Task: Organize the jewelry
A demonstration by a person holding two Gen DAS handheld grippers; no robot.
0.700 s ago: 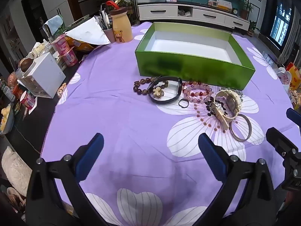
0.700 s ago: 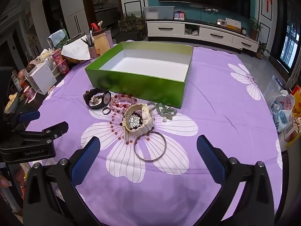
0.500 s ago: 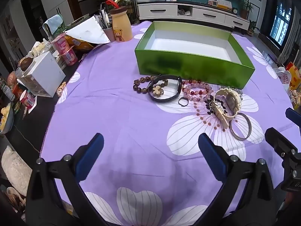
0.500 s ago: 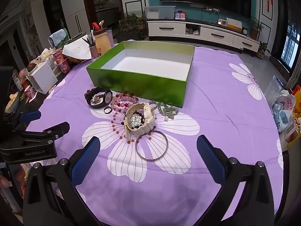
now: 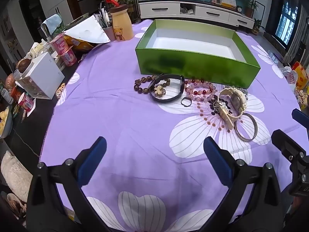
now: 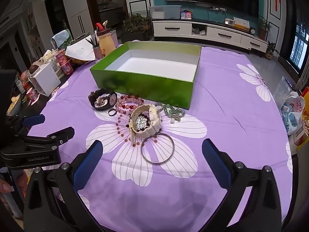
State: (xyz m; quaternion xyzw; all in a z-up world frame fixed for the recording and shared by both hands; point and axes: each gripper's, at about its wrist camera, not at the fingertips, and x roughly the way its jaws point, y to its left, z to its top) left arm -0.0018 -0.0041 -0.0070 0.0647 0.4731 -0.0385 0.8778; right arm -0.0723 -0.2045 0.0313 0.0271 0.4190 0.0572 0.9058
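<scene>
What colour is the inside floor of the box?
White; the box is green outside. Best seen in the right wrist view.

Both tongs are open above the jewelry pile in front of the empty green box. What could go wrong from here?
1. The cream watch lies on beads and touches the silver bangle; lifting either may drag its neighbours.
2. The bangle lies flat on the cloth, so the right tongs may slip or pinch the fabric.
3. The small black ring is easy to miss.

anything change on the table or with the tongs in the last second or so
Nothing visibly changed. The left tongs and right tongs stay wide open and empty above the purple cloth. The green box is still empty, and the silver bangle, cream watch and bead bracelets lie where they were.
</scene>
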